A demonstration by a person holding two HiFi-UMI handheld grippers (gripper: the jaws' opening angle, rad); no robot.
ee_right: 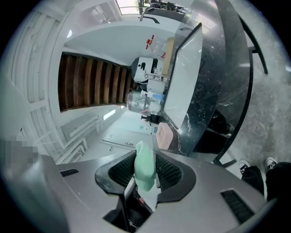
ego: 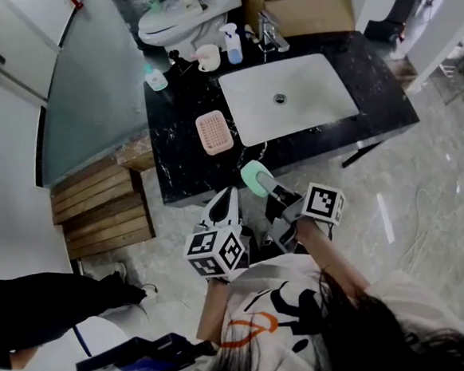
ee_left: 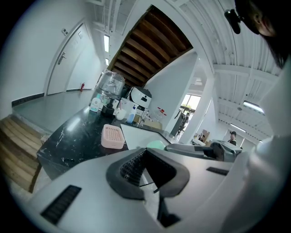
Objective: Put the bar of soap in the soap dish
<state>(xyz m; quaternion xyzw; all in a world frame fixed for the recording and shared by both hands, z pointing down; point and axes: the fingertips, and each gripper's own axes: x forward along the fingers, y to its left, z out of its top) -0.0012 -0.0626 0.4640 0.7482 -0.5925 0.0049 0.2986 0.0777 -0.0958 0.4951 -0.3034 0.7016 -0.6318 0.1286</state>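
Right now the mint-green bar of soap [ee_right: 145, 172] is clamped between the two jaws of the right tool [ee_right: 145, 157], standing on edge with its upper end poking out past the dark ribbed pads. From the head view the soap [ego: 255, 177] is held up at the near edge of the black marbled worktop [ego: 182, 157]. The pink soap dish [ego: 214, 132] lies flat on that worktop, a little farther off and to the left of the soap, with nothing in it. Just right of the dish is the white sink basin [ego: 289, 96], with a faucet [ego: 269, 32] at its far side. The left tool [ego: 228, 194] hangs beside the right one, on its left, jaws drawn together with nothing between them. Wooden steps [ego: 97, 203] sit on the floor to the left of the worktop.
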